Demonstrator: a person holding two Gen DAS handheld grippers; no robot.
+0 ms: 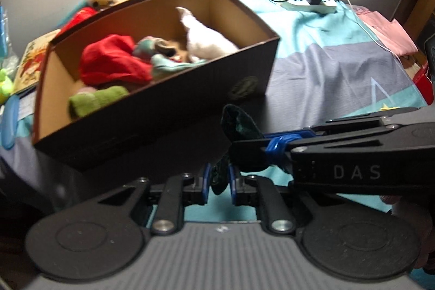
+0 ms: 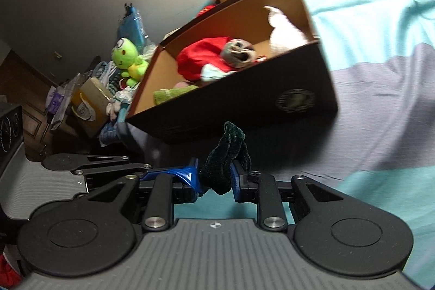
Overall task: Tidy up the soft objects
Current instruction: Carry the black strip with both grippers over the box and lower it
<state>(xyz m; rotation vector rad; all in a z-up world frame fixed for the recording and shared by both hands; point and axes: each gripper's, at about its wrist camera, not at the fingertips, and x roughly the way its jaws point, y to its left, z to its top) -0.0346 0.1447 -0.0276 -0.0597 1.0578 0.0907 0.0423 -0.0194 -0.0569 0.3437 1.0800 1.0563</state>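
Nearest the cameras, a dark green velvety cloth [image 2: 227, 156] is pinched by both tools at once: the left tool [image 1: 219, 179] is pressed together on its lower end, and the right tool [image 2: 216, 180] is clamped on the same bunched fabric, seen in the left wrist view as it reaches in from the right [image 1: 261, 151]. The cloth is soft, crumpled and plush, with a loose fold standing up above the blue pads; its long axis cannot be told with certainty. It is held above the bed [image 1: 339, 64], whose cover is smooth and blocked in teal and grey-lilac. Just beyond and a little left of both tools the open dark-brown cardboard box [image 1: 163, 105] is found, with its long side turned toward the tools, so the coming move is judged to be forward and up over the near wall, both hands being about equally near. Inside, a red fabric piece [image 1: 114, 59], a rolled green towel [image 1: 95, 99] and a white plush [image 1: 206, 40] are already lying.
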